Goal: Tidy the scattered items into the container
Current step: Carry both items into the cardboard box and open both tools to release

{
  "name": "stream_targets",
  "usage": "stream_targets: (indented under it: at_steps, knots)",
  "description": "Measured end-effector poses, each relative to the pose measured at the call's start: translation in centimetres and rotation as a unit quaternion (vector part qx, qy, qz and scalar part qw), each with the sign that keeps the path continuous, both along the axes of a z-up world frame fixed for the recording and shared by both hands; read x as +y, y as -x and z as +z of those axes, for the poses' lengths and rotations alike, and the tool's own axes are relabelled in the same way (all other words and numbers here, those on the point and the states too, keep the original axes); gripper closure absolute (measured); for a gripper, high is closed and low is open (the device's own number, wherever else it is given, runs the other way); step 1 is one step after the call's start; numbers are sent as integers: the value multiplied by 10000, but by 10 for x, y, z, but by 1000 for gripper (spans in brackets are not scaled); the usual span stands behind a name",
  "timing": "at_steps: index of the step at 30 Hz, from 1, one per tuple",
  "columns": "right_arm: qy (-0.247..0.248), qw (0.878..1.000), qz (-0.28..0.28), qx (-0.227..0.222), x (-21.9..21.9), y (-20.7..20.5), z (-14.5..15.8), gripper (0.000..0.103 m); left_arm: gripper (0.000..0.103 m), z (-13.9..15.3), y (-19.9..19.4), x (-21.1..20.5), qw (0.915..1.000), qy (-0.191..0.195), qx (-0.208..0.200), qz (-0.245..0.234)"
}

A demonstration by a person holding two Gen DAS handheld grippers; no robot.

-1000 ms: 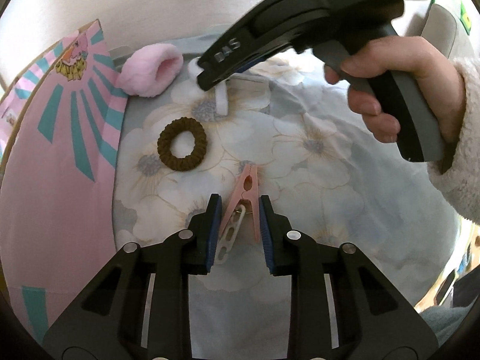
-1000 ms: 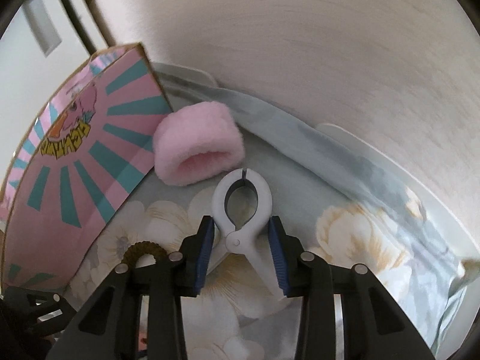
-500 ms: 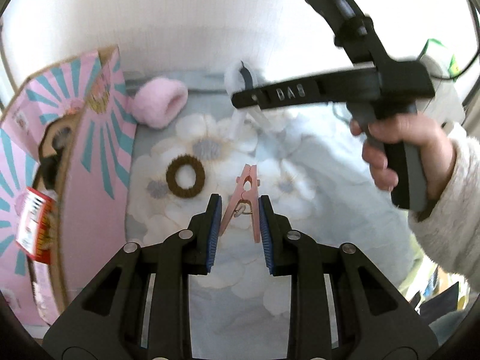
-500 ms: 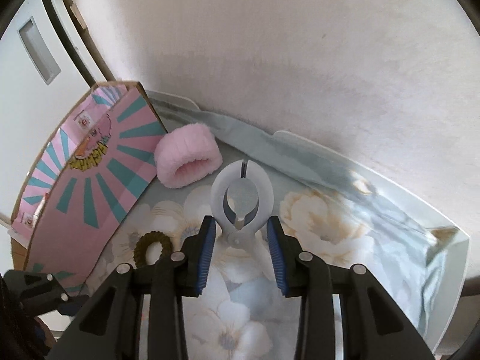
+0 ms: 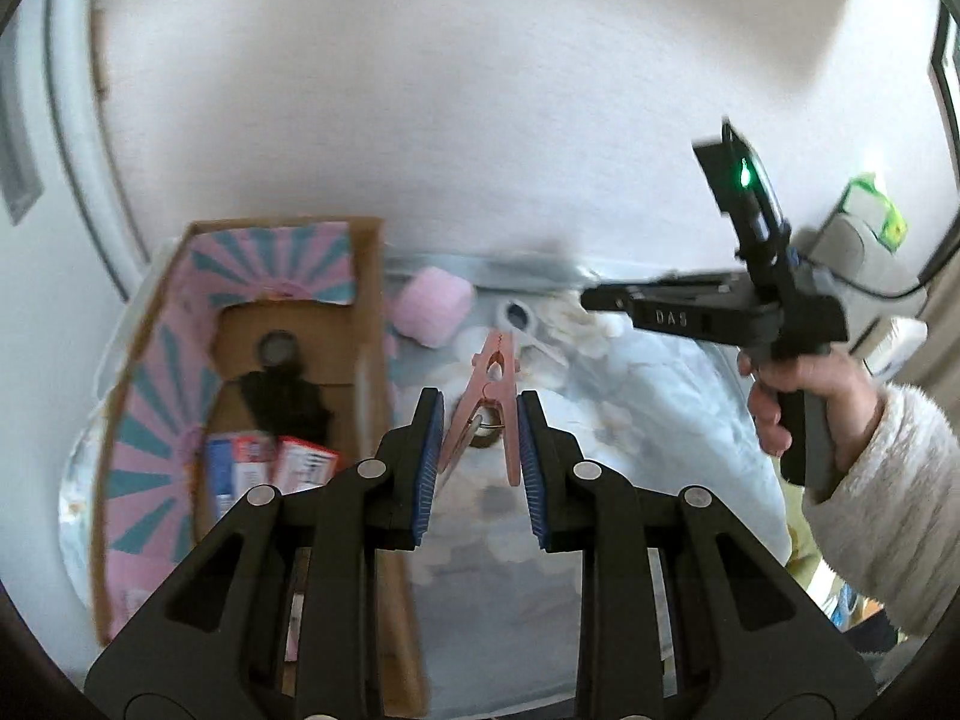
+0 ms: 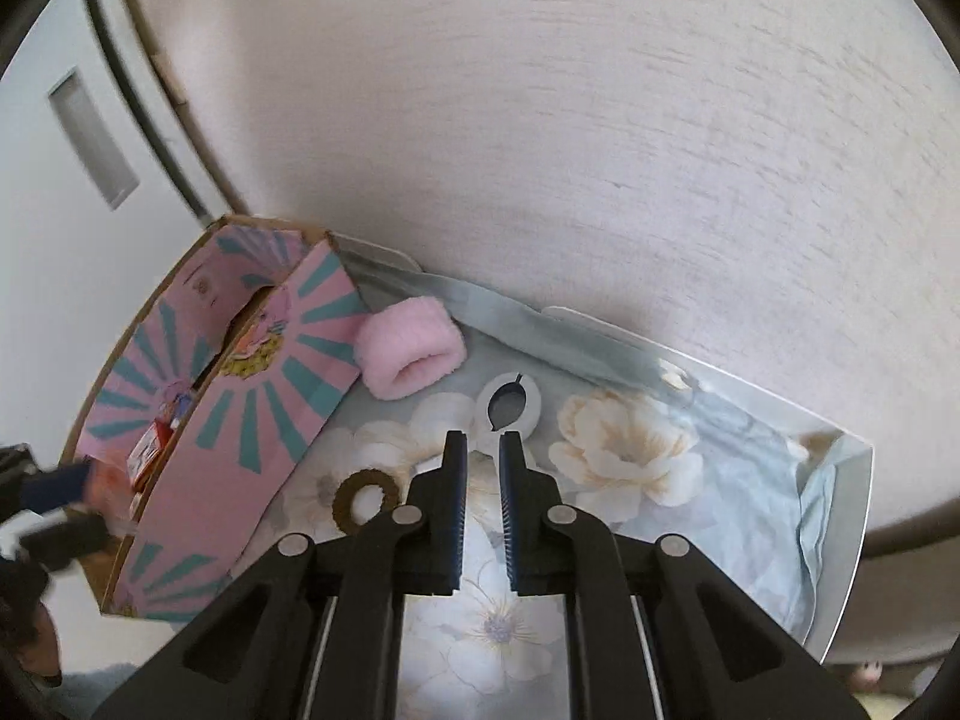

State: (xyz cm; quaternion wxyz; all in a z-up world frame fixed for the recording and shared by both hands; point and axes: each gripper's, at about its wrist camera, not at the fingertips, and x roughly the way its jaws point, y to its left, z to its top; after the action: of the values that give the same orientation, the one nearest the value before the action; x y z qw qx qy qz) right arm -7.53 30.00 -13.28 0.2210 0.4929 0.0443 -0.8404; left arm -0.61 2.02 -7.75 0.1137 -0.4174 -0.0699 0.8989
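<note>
Now that both pegs are lifted off the floral bed, the pink peg [image 5: 489, 402] is held by the left hand-held gripper [image 5: 480, 468] beside the box [image 5: 150, 360]; the right hand-held gripper [image 6: 480, 498] has just closed narrow on the white peg [image 6: 509, 405], so dropping into the box comes next.

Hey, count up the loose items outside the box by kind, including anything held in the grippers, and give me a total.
Clothespins: 2, the pink clothespin and the white clip
Hair ties: 1, the brown hair tie
Fluffy bands: 1, the pink fluffy band
Total: 4
</note>
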Motion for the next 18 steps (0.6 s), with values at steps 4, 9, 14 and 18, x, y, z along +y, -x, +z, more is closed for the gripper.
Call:
stream_targets:
  at_steps: [4, 9, 14, 18]
  knots:
    - [-174, 9991, -255, -304, -17, 20, -35, 89, 81, 1, -1, -18, 9999, -42, -40, 159]
    - [-512, 9958, -577, -485, -38, 35, -72, 64, 81, 2, -10, -34, 9995, 4, -137, 282]
    - [-497, 9936, -885, -489, -45, 44, -85, 64, 81, -2, -15, -52, 9989, 52, -239, 396]
    - [-649, 9928, -892, -456, -48, 50, -93, 67, 81, -6, -16, -62, 9985, 45, -296, 456]
